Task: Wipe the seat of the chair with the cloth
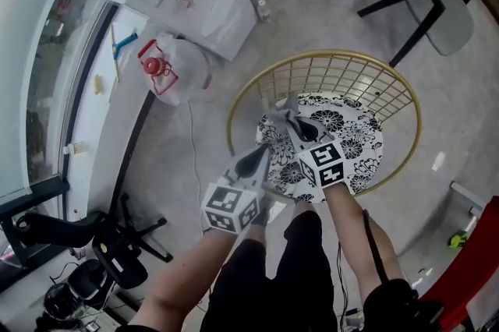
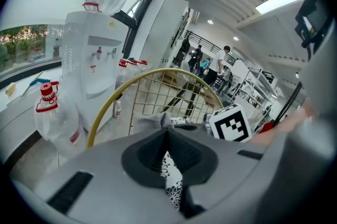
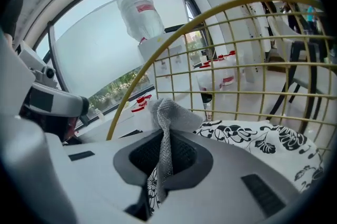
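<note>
**Fingers [image 3: 141, 157] pinch the cloth above the seat**

The right gripper [image 3: 166, 139] nips the grey cloth [image 3: 169, 112] over the patterned seat [image 3: 263, 140] of the wire chair [image 1: 405, 100]. The left gripper [image 2: 167, 136] is pressed together beside it. It would be best to lower the cloth flat and sweep evenly.

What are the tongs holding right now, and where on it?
Right tongs pinch the grey cloth at a bunched fold. Left tongs are shut; cloth sits at their tip, grip unclear.
</note>
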{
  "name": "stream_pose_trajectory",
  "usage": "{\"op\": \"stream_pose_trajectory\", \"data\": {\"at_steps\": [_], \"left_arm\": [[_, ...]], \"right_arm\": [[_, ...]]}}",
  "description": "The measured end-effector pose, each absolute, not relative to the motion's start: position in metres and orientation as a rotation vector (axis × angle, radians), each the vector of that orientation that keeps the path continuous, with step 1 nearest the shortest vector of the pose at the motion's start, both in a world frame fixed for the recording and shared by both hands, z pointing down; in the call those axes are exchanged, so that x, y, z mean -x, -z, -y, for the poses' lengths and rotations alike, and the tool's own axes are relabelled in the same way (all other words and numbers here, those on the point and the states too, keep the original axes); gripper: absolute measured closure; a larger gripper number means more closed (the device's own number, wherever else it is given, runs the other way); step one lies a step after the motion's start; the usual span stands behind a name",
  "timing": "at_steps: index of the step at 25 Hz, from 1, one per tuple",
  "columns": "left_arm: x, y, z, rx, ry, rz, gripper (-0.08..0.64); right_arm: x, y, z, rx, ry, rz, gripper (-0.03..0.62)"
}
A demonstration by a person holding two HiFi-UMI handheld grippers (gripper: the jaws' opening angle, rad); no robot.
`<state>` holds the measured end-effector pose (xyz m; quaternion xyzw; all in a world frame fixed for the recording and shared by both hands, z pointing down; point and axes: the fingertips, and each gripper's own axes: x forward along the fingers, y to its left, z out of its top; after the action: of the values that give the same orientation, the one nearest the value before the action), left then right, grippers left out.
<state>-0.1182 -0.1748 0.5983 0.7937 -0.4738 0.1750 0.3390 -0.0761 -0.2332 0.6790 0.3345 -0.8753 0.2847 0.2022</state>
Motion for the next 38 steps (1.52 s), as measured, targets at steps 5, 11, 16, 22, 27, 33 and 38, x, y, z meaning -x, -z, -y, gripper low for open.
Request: {"op": "stream_pose_trajectory", "data": {"at_steps": [5,11,16,22,27,33,38], "left_arm": [[0.115,-0.614,0.177,-2.041,-0.47,1.227,0.554],[0.106,-0.623,0.18,-2.044,-0.485,1.21,0.554],[0.095,-0.626,0.177,-2.052,-0.493,1.185,0.554],[0.081,-0.631,0.175,-2.064,-0.504,1.156,0.554],[0.068,-0.633,0.176,-2.077,-0.509,1.133,0.554],[0.051,-0.632,0.177,-2.095,-0.514,1.099,0.554],[0.038,-0.631,0.179,-2.121,-0.529,1.081,0.554]], "right_arm": [[0.061,-0.695,0.241,-1.009,-0.866,2.401,0.569],[0.04,-0.709,0.247,-1.103,-0.927,2.359,0.569],[0.02,-0.717,0.25,-1.193,-0.971,2.304,0.569],[-0.001,-0.726,0.252,-1.256,-1.001,2.261,0.569],[-0.024,-0.733,0.252,-1.304,-1.016,2.226,0.569],[-0.06,-0.736,0.252,-1.392,-1.041,2.17,0.569],[-0.092,-0.745,0.249,-1.45,-1.05,2.101,0.569]]}}
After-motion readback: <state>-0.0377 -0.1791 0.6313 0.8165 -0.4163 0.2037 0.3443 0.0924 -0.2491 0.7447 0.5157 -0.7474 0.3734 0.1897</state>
